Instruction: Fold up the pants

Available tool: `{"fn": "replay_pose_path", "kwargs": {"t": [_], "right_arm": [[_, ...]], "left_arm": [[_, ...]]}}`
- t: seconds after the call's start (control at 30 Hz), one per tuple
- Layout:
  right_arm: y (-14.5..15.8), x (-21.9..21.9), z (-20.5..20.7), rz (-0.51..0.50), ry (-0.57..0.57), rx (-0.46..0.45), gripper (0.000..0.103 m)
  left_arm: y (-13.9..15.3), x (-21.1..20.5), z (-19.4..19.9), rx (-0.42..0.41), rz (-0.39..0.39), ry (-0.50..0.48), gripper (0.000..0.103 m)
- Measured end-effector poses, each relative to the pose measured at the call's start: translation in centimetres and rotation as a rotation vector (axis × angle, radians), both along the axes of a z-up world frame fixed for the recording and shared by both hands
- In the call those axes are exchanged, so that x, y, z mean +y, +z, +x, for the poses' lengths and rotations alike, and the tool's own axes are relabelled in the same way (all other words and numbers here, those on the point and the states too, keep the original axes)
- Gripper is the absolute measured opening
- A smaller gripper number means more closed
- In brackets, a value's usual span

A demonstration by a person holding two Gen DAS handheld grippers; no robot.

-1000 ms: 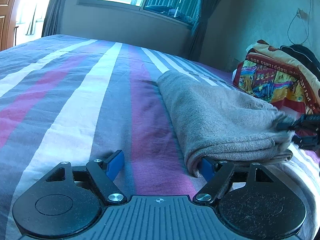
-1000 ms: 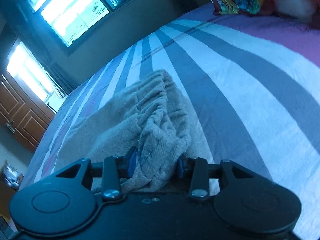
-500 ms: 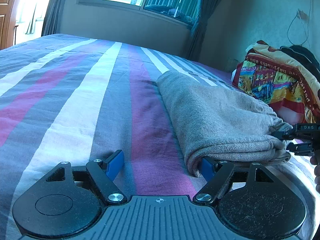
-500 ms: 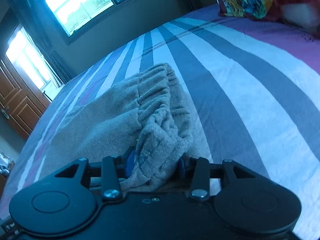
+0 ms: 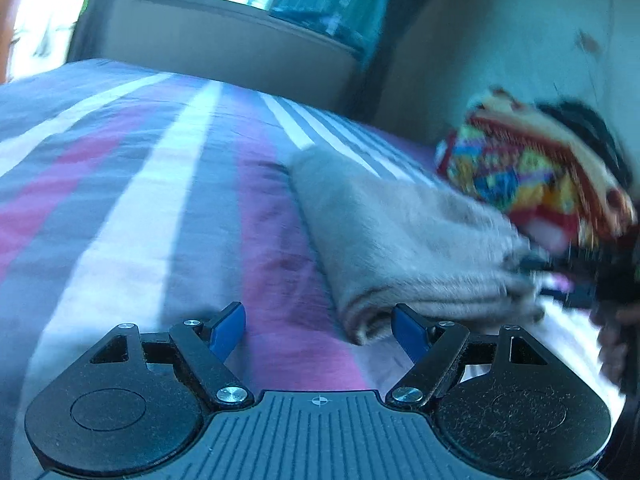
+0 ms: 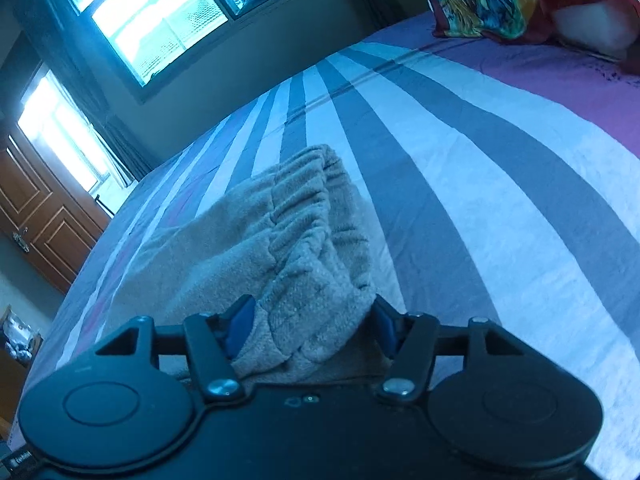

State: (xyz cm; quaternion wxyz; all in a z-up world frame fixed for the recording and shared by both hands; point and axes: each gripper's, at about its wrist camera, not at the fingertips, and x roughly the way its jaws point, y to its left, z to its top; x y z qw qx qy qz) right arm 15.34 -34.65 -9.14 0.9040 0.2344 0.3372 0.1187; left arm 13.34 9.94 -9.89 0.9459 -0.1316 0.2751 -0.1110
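Lying folded on the striped bed (image 5: pixel 152 208), fuzzy grey pants (image 5: pixel 400 240) form a thick roll. Left gripper (image 5: pixel 318 328) jaws released; right gripper (image 6: pixel 310 326) jaws spread around the gathered waistband.

Light: daylight from overexposed bright glass window (image 6: pixel 160 20), blue cast | Blur: left wrist view motion-smeared, colourful patterned fabric bundle (image 5: pixel 532 176) soft | Right wrist view sharp | Distortion: fisheye bending at edges

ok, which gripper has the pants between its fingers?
The right gripper: the pants' gathered end sits between its blue pads. The left gripper is open over bare sheet, and the pants' folded edge lies just beyond its right pad.
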Motion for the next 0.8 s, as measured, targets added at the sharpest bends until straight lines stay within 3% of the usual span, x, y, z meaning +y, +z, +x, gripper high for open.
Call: {"fn": "replay_pose_path", "kwargs": {"t": [0.1, 0.23, 0.3, 0.33, 0.4, 0.47, 0.53, 0.6, 0.67, 0.8], "right_arm": [[0.3, -0.1, -0.6, 0.017, -0.010, -0.010, 0.062], [-0.6, -0.1, -0.5, 0.102, -0.004, 0.026, 0.061], [-0.7, 0.5, 0.0, 0.089, 0.000, 0.033, 0.042], [-0.5, 0.9, 0.3, 0.068, 0.003, 0.028, 0.041], [0.6, 1.0, -0.1, 0.083, 0.025, -0.054, 0.038], [1.4, 0.0, -0.7, 0.211, 0.047, -0.133, 0.038], [0.3, -0.8, -0.3, 0.229, 0.043, -0.093, 0.037], [-2.4, -1.9, 0.8, 0.234, 0.009, 0.041, 0.035], [-3.8, -2.8, 0.6, 0.309, 0.000, 0.043, 0.036], [-3.6, -3.0, 0.3, 0.337, -0.017, 0.047, 0.043]], "left_arm": [[0.2, -1.2, 1.2, 0.012, 0.097, -0.002, 0.079], [-0.2, -0.3, 2.3, 0.040, 0.041, 0.051, 0.079], [-0.4, 0.0, 2.2, 0.040, 0.025, 0.058, 0.079], [-0.5, 0.0, 2.1, 0.035, 0.020, 0.067, 0.079], [-0.7, 0.2, 1.8, 0.025, 0.011, 0.081, 0.078], [-0.9, 0.1, 1.6, 0.017, 0.009, 0.088, 0.079], [-0.9, -0.1, 1.6, 0.018, 0.026, 0.082, 0.079], [-0.7, -0.4, 1.7, 0.022, 0.048, 0.077, 0.079], [-0.6, -0.3, 1.5, 0.034, 0.052, 0.078, 0.079], [0.1, 0.0, 0.1, 0.052, 0.101, 0.044, 0.079]]}}
